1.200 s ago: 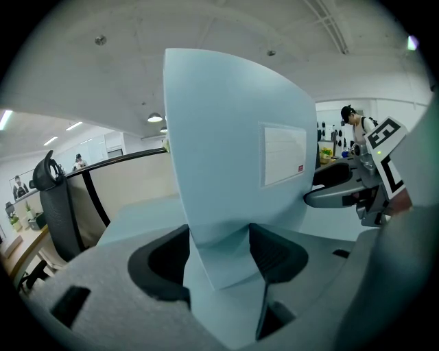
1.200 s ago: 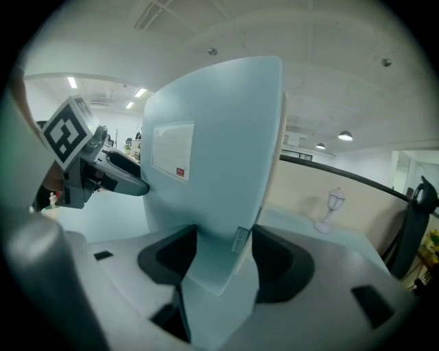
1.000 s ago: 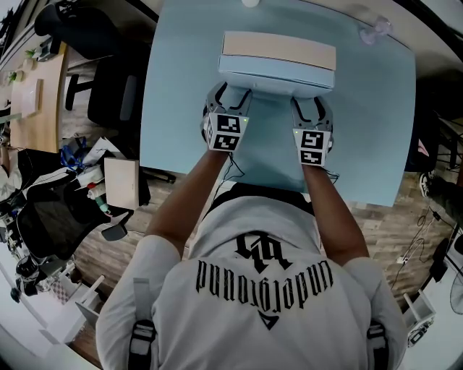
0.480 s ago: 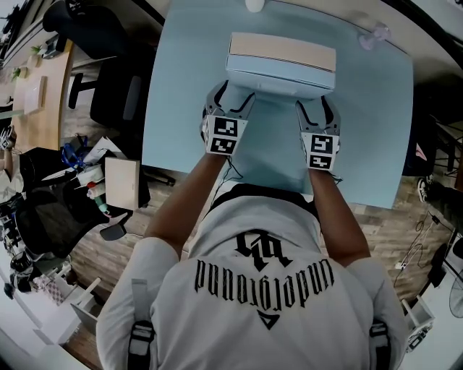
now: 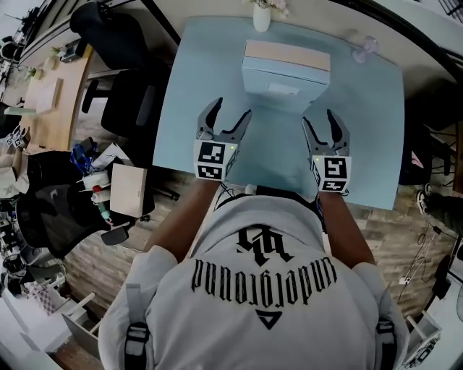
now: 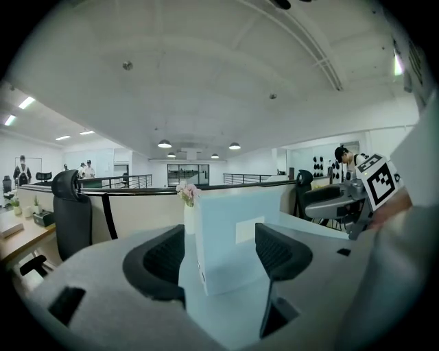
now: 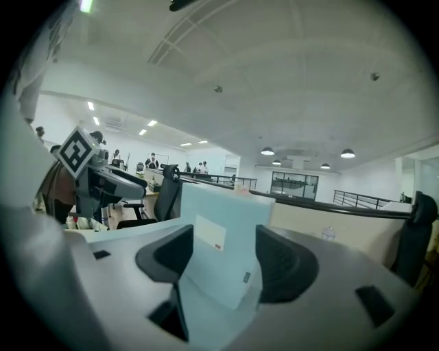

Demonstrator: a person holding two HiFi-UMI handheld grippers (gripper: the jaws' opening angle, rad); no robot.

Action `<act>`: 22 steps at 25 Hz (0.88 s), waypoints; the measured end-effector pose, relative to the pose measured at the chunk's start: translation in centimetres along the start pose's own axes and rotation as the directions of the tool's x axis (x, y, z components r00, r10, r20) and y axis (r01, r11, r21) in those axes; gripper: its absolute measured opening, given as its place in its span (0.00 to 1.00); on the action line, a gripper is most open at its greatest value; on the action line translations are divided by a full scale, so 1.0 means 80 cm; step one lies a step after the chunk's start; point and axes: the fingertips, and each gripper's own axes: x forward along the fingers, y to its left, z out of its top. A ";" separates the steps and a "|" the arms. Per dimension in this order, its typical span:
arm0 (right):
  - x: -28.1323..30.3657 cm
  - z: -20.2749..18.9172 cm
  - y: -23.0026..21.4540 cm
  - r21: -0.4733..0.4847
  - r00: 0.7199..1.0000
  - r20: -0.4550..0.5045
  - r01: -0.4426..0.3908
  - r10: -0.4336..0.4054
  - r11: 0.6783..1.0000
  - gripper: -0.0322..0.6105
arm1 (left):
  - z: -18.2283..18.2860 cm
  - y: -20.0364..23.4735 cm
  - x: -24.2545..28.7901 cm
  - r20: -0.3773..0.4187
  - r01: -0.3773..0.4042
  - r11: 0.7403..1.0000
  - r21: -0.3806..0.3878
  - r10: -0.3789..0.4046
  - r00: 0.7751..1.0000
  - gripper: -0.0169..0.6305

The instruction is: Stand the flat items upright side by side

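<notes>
A pale blue flat box [image 5: 283, 85] stands upright on the light blue table [image 5: 188, 108], with a beige flat item [image 5: 286, 55] upright right behind it. In the head view my left gripper [image 5: 226, 121] and right gripper [image 5: 325, 127] hover off the box's near face, one at each side, apart from it. Both sets of jaws have just been opening and hold nothing. The left gripper view shows the box [image 6: 233, 230] standing beyond my left gripper [image 6: 216, 257]. In the right gripper view the box [image 7: 223, 233] stands beyond my right gripper [image 7: 219, 257].
A small white vase of flowers [image 5: 262, 14] stands at the table's far edge, behind the boxes. A clear small object [image 5: 364, 49] sits at the far right. Left of the table are a black office chair [image 5: 123, 94] and a cardboard box [image 5: 129, 190] on the floor.
Both grippers have pulled back from the box's near face toward the person and risen above the table. Their jaws stand wider than a second ago.
</notes>
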 end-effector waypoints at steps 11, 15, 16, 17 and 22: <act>-0.115 0.061 0.070 -0.062 0.987 0.107 -0.111 0.117 0.992 0.06 | 0.039 -0.072 -0.111 0.107 0.148 0.989 0.014 -0.148 0.983 0.03; -0.153 0.057 0.079 -0.048 0.985 0.097 -0.141 0.145 0.989 0.06 | 0.043 -0.094 -0.145 0.125 0.180 0.984 -0.001 -0.178 0.976 0.03; -0.162 0.059 0.080 -0.047 0.983 0.100 -0.150 0.154 0.988 0.06 | 0.045 -0.099 -0.152 0.131 0.184 0.983 -0.005 -0.181 0.975 0.02; -0.171 0.062 0.082 -0.049 0.981 0.107 -0.159 0.163 0.986 0.06 | 0.047 -0.103 -0.160 0.137 0.187 0.982 -0.007 -0.184 0.973 0.03; -0.218 0.072 0.080 -0.078 0.969 0.134 -0.199 0.209 0.977 0.06 | 0.056 -0.143 -0.193 0.154 0.199 0.980 0.009 -0.197 0.968 0.02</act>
